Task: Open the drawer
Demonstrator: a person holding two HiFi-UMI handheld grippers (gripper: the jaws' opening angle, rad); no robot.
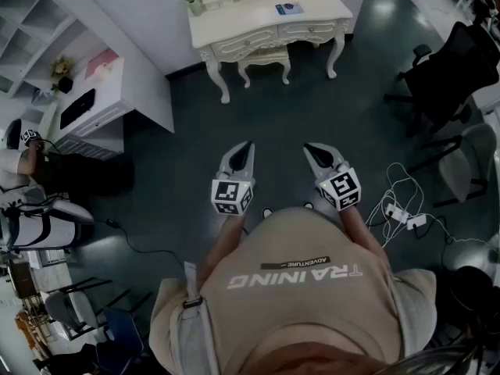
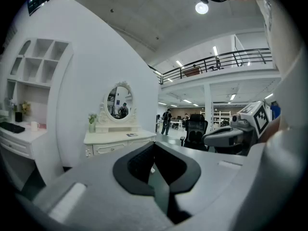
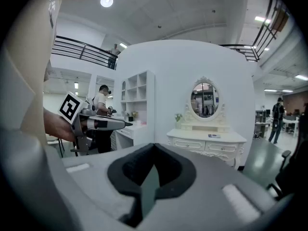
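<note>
Approach stage: left gripper (image 1: 247,144) and right gripper (image 1: 308,147) are held out with fingers clenched on nothing, the drawer (image 1: 308,31) sits shut in the white dressing table (image 1: 258,10) well ahead across the dark floor (image 1: 273,116), so closing that gap and parting fingers at its front likely comes next.

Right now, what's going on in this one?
A person stands on a dark floor with a tool in each hand. The left tool and the right tool are both shut and empty, held out in front of the body. The white dressing table stands ahead, well apart from both tools, and its drawers look closed. No drawer has been reached yet.
</note>
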